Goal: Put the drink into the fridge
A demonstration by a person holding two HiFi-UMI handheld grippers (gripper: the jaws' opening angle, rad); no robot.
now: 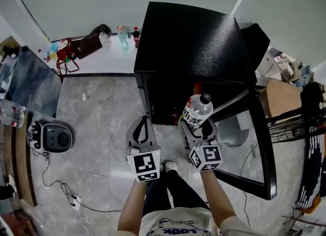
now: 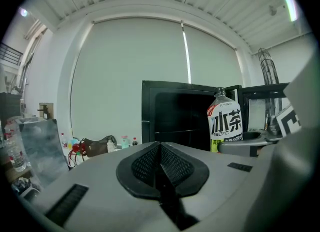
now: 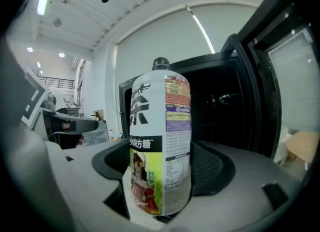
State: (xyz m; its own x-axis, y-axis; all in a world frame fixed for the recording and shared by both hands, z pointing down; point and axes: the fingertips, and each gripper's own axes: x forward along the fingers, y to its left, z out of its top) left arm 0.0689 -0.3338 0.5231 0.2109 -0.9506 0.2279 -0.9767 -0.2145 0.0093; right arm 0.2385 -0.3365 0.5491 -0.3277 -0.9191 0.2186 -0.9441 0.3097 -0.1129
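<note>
While our right gripper [image 1: 202,129] holds the drink [image 1: 197,109] upright between its jaws, the open fridge [image 1: 189,41] lies straight ahead; our left gripper [image 1: 141,128] has its jaws together, empty.

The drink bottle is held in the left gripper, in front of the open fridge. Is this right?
Not quite: the right gripper holds the drink bottle, as the right gripper view shows. It is indeed in front of the open fridge.
</note>
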